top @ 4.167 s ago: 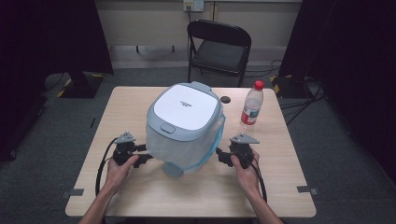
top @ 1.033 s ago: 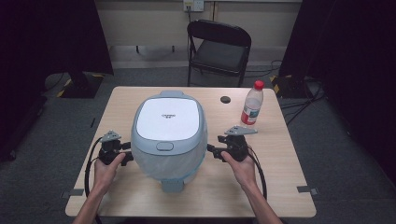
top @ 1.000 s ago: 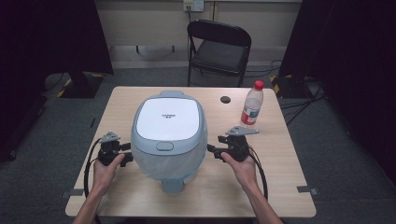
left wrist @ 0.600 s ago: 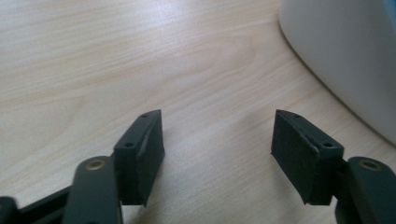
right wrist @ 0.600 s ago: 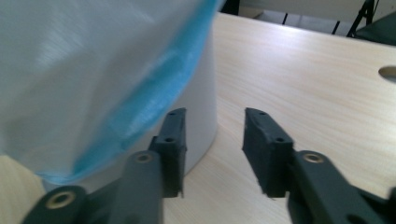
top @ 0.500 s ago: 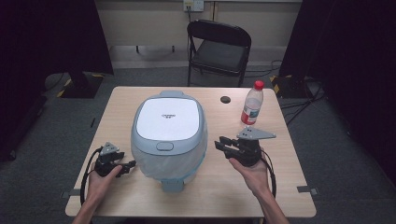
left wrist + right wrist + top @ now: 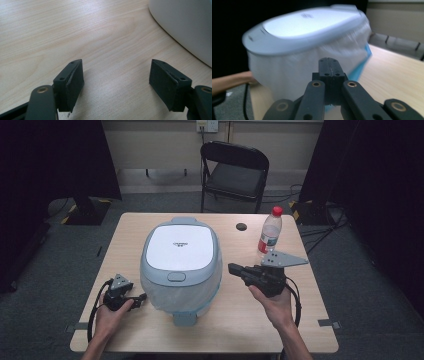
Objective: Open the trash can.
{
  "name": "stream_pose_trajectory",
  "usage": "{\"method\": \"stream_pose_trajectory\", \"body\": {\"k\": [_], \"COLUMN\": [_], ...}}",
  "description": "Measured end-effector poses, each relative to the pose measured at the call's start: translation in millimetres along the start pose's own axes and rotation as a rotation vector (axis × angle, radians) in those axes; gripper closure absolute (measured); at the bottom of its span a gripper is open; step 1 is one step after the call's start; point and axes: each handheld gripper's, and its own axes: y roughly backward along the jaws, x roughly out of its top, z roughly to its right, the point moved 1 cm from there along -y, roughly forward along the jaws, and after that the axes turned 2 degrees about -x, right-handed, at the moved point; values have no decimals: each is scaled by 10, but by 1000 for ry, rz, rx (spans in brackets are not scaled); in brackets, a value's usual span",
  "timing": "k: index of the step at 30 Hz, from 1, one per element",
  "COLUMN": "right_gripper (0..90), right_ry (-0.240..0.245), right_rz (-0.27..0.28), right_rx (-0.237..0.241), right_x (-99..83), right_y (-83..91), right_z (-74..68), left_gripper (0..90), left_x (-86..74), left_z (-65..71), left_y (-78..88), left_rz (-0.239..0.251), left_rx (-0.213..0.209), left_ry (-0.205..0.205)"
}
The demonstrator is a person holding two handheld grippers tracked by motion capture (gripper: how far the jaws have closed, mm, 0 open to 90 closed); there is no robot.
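From above, a pale blue rice cooker (image 7: 181,261) sits mid-worktop (image 7: 310,320) between the left gripper (image 7: 141,297) and the right gripper (image 7: 234,268). The left gripper view shows its fingers (image 7: 72,82) apart, just opening, empty. The right gripper view shows fingers (image 7: 329,66) just closed together, empty.

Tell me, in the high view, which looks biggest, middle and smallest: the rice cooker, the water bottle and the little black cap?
1. The rice cooker looks by far the biggest.
2. The water bottle comes next.
3. The little black cap looks smallest.
All three sit on the table, so nearness hardly changes the order.
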Motion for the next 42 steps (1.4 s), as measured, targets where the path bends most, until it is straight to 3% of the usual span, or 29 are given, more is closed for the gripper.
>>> {"method": "stream_pose_trajectory", "body": {"k": [5,6,12,15,16,23,32,37,38,40,42], "right_gripper": [900,900,900,900,900,900,900,900,884,772,741], "right_ry": [48,69,86,114,124,167,177,148,142,126,112], "right_rz": [14,7,-9,-20,-29,-57,-74,-29,-17,-3,3], "right_rx": [71,108,179,185,207,231,236,238,232,211,178], "right_x": [207,263,342,380,395,423,432,396,384,374,360], "right_y": [-72,-155,-426,-531,-583,-670,-685,-676,-665,-623,-567], "right_z": [-200,-297,-500,-586,-643,-784,-784,-724,-702,-650,-582], "left_gripper": [269,269,269,269,269,269,269,268,268,268,268], "left_x": [0,0,0,1,0,0,0,-1,-1,-2,-2], "left_z": [-1,-1,-1,-2,-1,-1,-2,-2,-2,-4,-4], "left_y": [0,-1,0,0,0,0,0,1,1,3,3], "left_rz": [-1,0,-1,-1,0,-1,-1,0,0,-1,-2], "left_rx": [-3,-3,-4,-4,-4,-4,-4,-5,-5,-6,-6], "left_ry": [0,0,0,0,0,0,0,-1,-1,-3,-4]}}
